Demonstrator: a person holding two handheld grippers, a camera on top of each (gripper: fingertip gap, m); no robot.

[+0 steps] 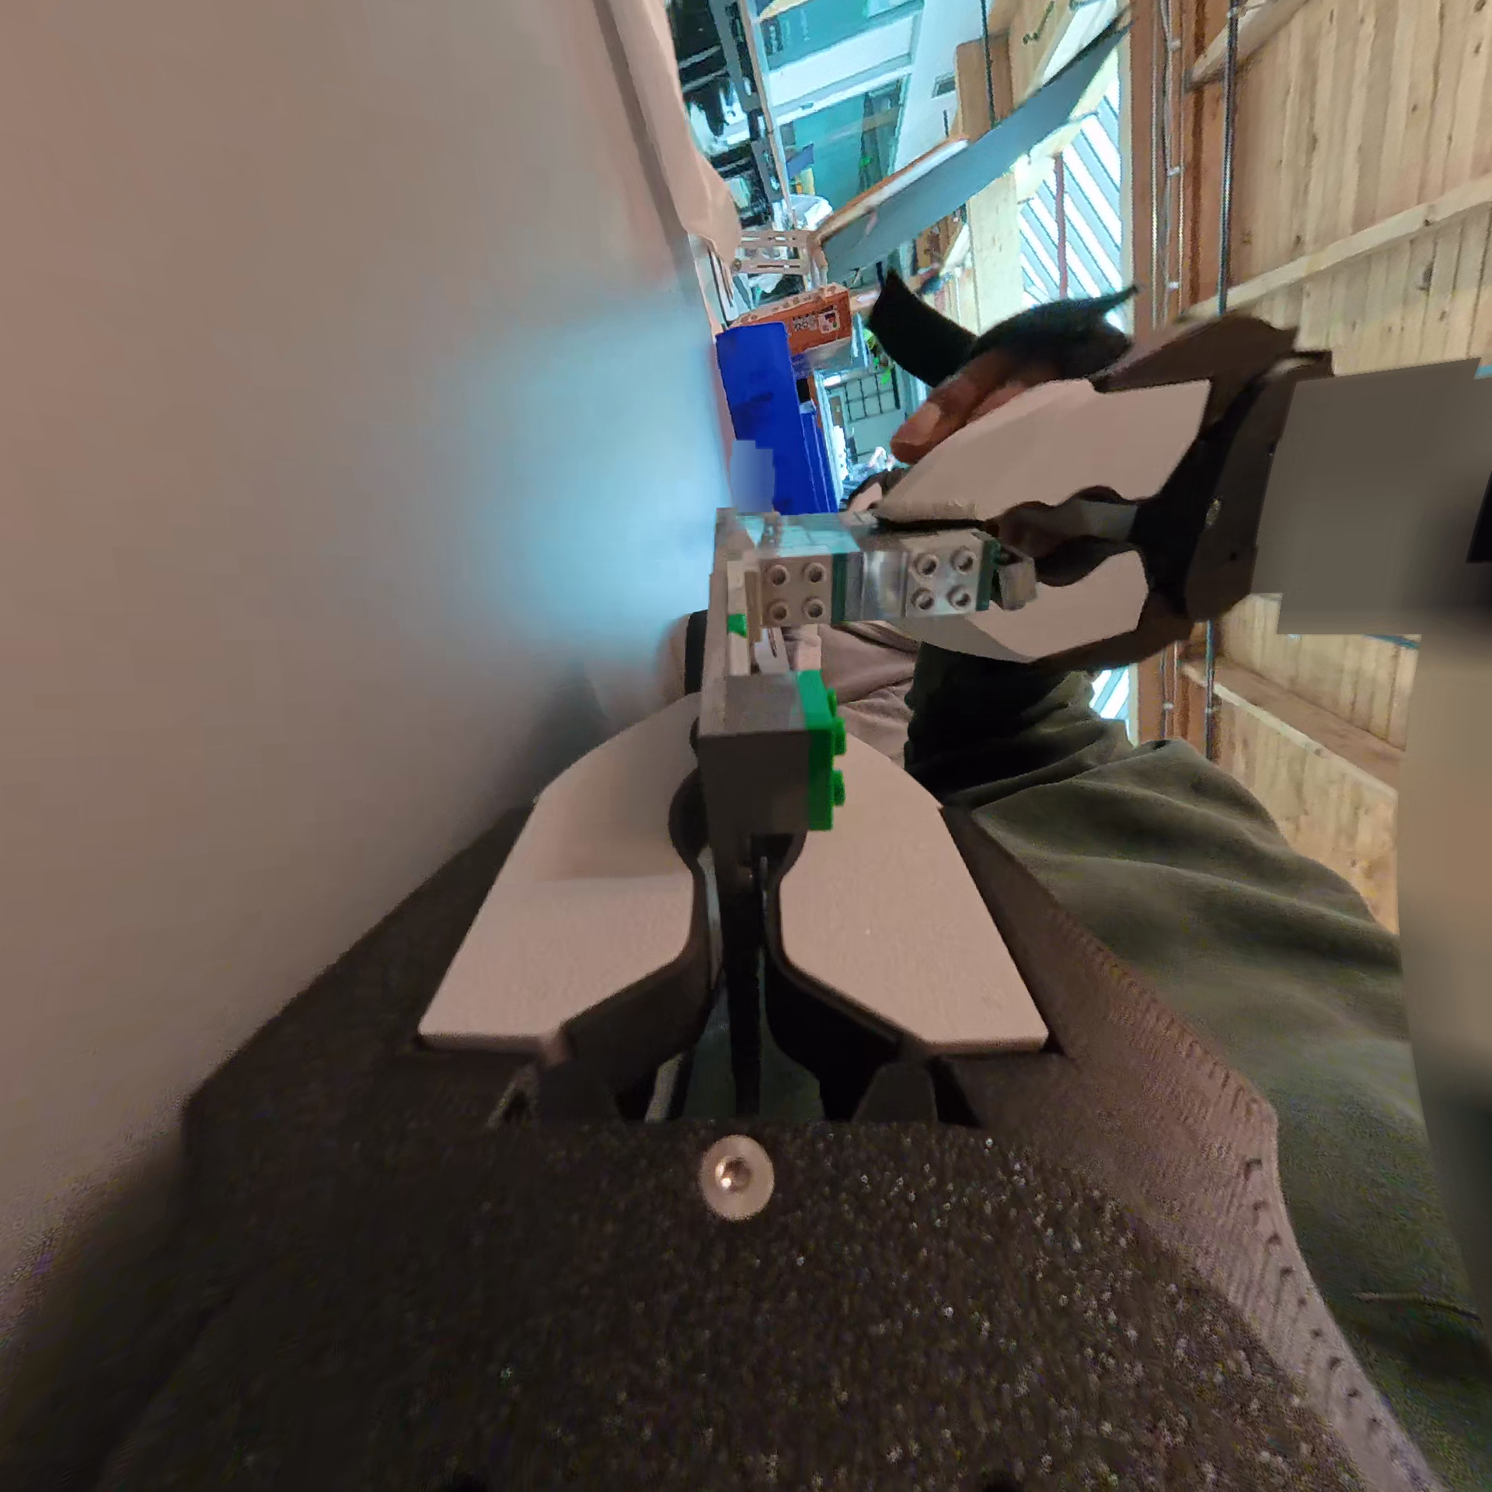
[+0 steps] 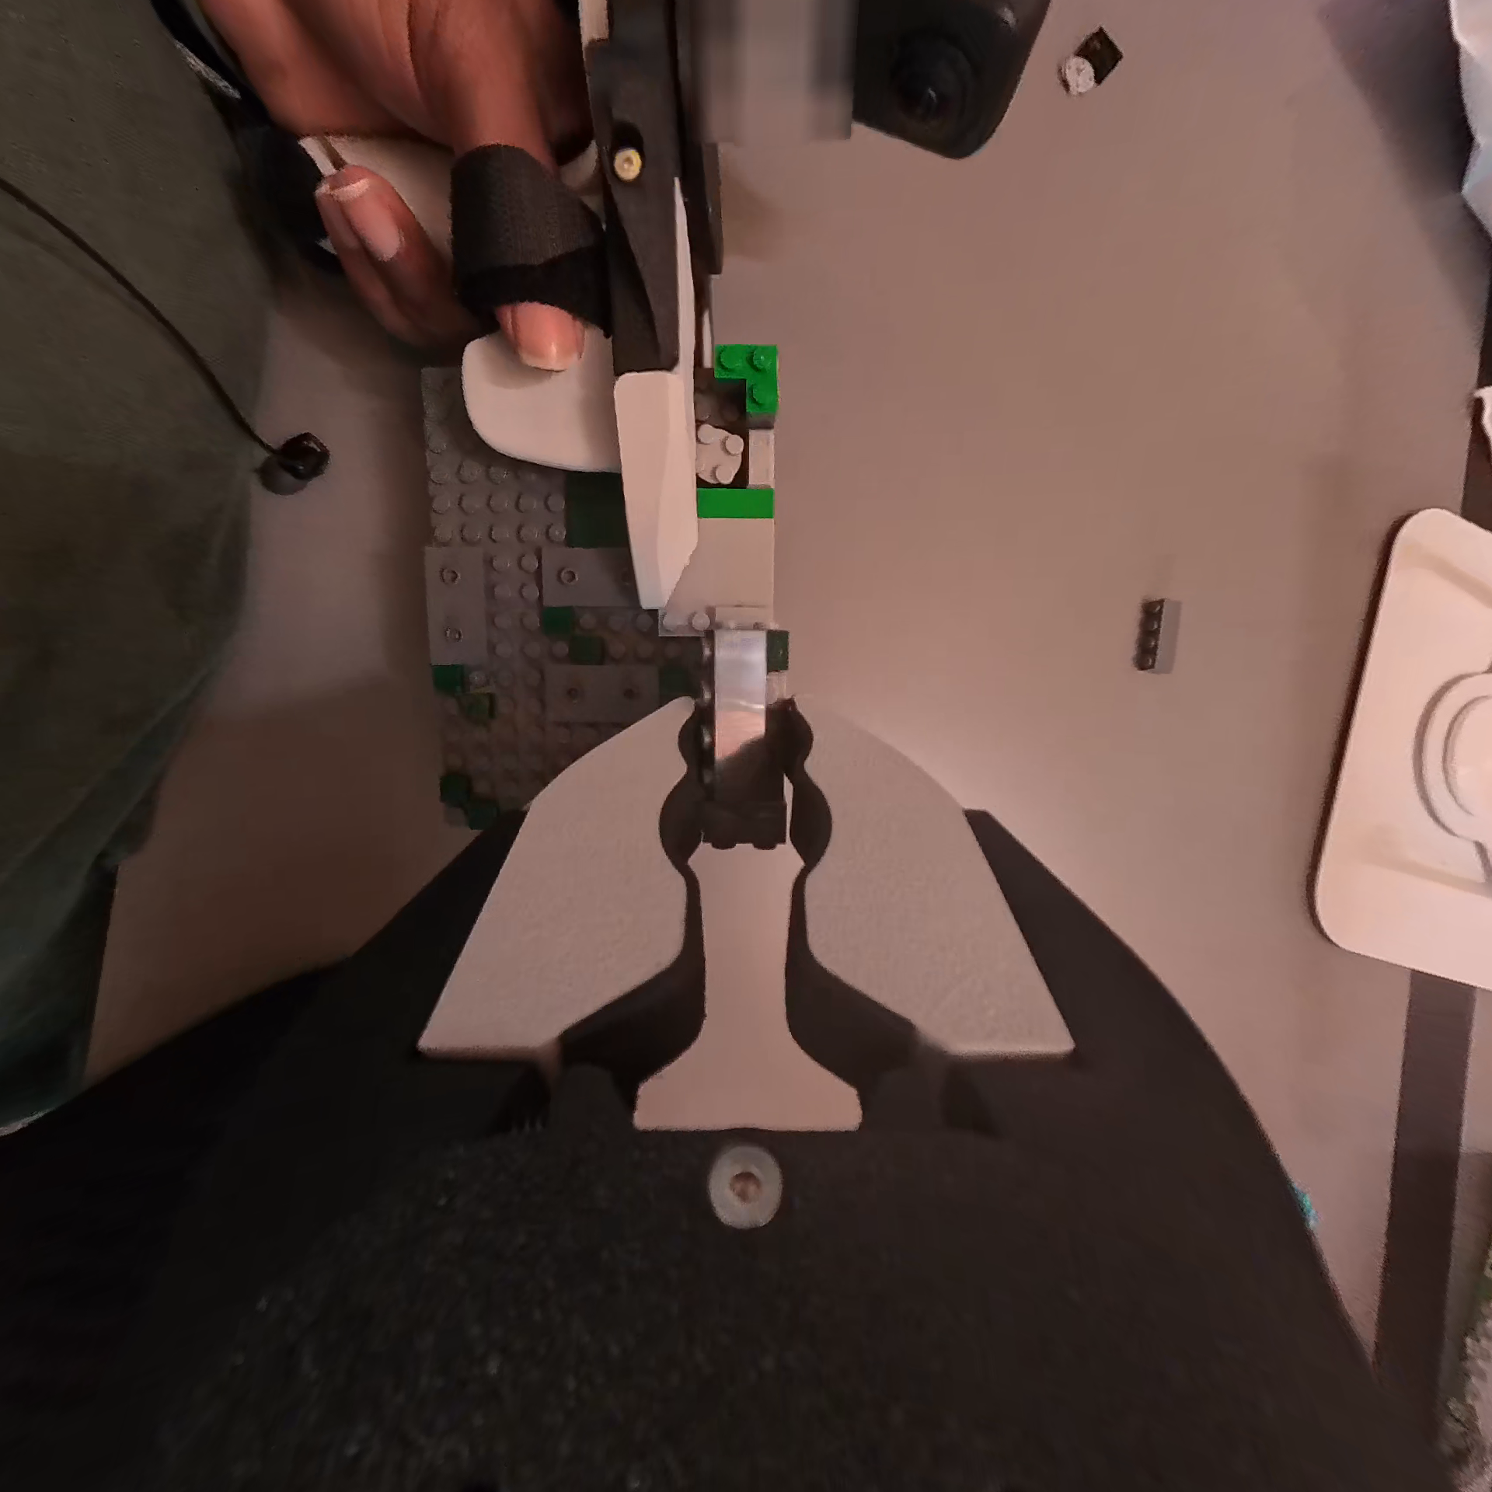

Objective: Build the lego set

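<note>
The lego build is a grey studded baseplate (image 2: 500,500) with grey, white and green bricks along its right edge, with a bright green brick (image 2: 747,375) at the far end. My left gripper (image 1: 763,727) is shut on a grey block with a green plate (image 1: 775,751) on the build; it also shows in the right wrist view (image 2: 658,525). My right gripper (image 2: 743,718) is shut on a clear and grey studded piece (image 2: 739,686), which touches the build's near right edge. That piece (image 1: 936,577) and the right gripper (image 1: 920,565) also show in the left wrist view.
A loose grey brick (image 2: 1158,638) lies on the table to the right. A white tray (image 2: 1413,727) sits at the right edge. A small dark piece (image 2: 1090,64) lies far back. A blue bin (image 1: 767,420) stands beyond the build. A person's green sleeve (image 1: 1130,848) is close by. Across from one pair of fingers to the other is roughly 5 centimeters.
</note>
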